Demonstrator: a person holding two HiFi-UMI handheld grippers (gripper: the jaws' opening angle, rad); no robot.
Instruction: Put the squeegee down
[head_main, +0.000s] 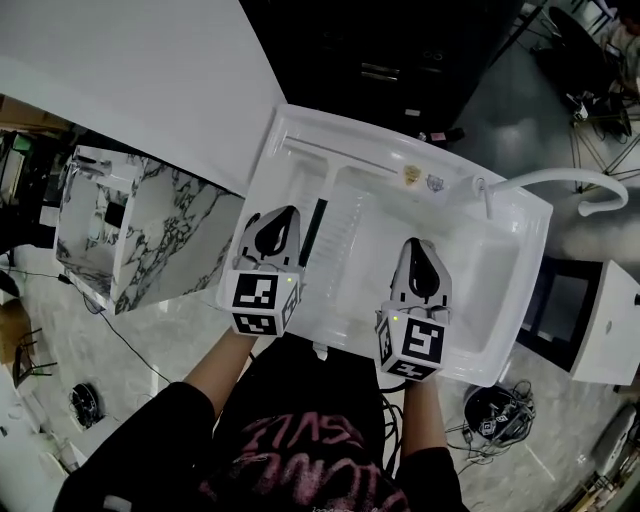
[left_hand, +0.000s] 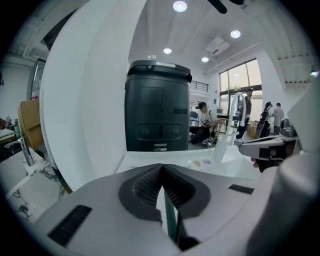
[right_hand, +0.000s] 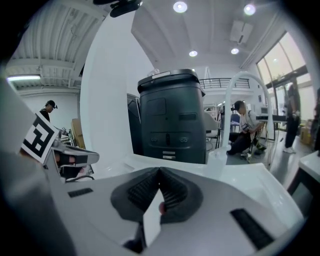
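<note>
Left tongs (head_main: 280, 218) are clenched, pads together with nothing between them. Right tongs (head_main: 420, 252) are likewise clenched and empty. The squeegee (head_main: 314, 232), a dark strip, lies on the drainboard of the white sink (head_main: 480, 290), just right of the left tongs at frame centre. Both tongs hover over the sink.

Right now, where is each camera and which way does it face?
Head view: on the head, steeply down at the sink; both forearms, left gripper, right gripper show.
Left gripper view: on that gripper, along its shut jaws toward a dark unit.
Right gripper view: likewise, own shut jaws, same unit.
Shared: unit and faucet.
</note>
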